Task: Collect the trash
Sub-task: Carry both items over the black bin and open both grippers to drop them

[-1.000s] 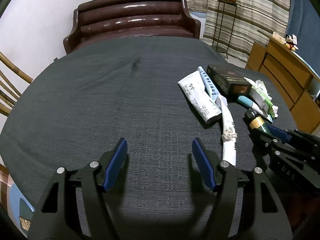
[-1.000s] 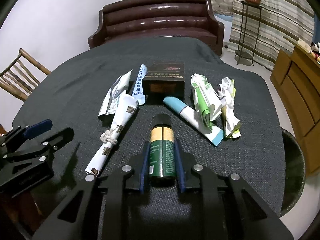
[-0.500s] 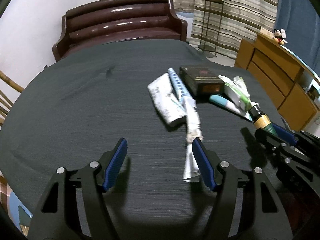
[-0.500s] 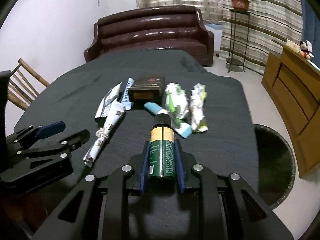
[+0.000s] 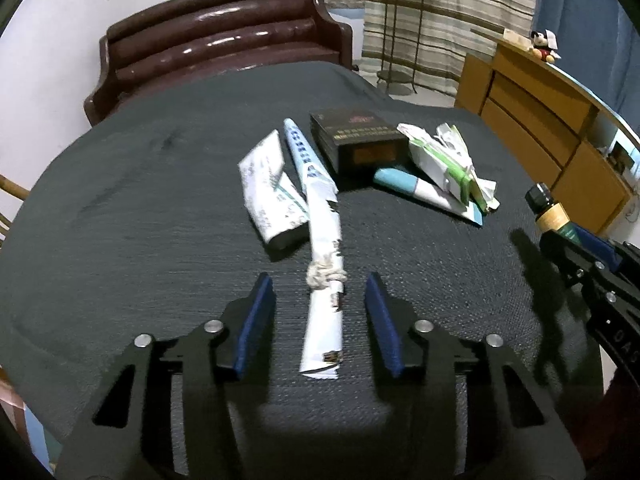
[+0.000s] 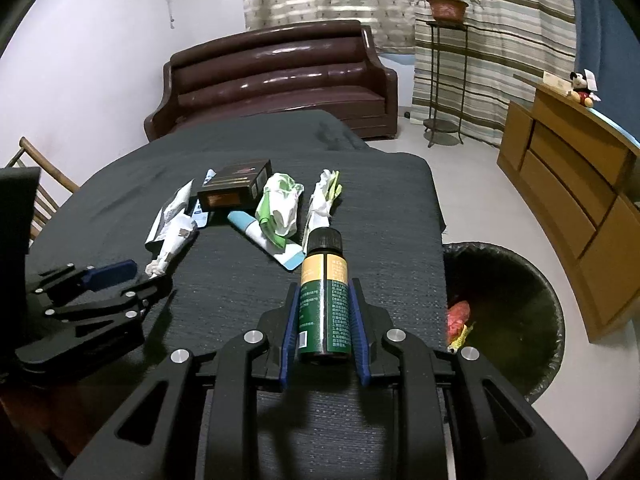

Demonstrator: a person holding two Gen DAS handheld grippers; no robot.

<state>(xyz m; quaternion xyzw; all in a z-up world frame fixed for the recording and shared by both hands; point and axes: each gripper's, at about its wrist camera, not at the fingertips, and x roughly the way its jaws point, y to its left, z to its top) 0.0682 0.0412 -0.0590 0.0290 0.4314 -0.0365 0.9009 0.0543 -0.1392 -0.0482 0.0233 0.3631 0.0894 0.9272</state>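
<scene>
- Left wrist view is showing the left gripper (image 5: 318,314) with its jaws partly open and just closing in; the knotted paper roll (image 5: 323,280) is lying lengthwise between the two blue pads (image 5: 256,314), with a gap on each side, so nothing is being gripped.
- The roll's near end is reaching back between the jaws, and its far end is running up against a flattened white tube (image 5: 270,190) and a narrow blue-printed wrapper (image 5: 302,152).
- Right wrist view is showing the right gripper (image 6: 324,322) with its jaws narrowly set and clamping the green bottle (image 6: 325,300), black cap pointing away from the camera.
- Behind the paper roll, a dark box (image 5: 356,138) is sitting on the table (image 5: 160,184), with a blue-capped tube (image 5: 424,192) just beside it and crumpled green-and-white wrappers (image 5: 448,160) lying partly over that tube.
- To the right of the table, a black-lined bin (image 6: 516,312) is standing on the floor, with red and yellow scraps inside.
- Nothing is lying between the left jaws and the roll; the white tube is lying just beyond the left pad.
- A brown sofa (image 6: 280,76), a wooden cabinet (image 6: 572,184) and a plant stand (image 6: 444,68) are standing beyond the table.
</scene>
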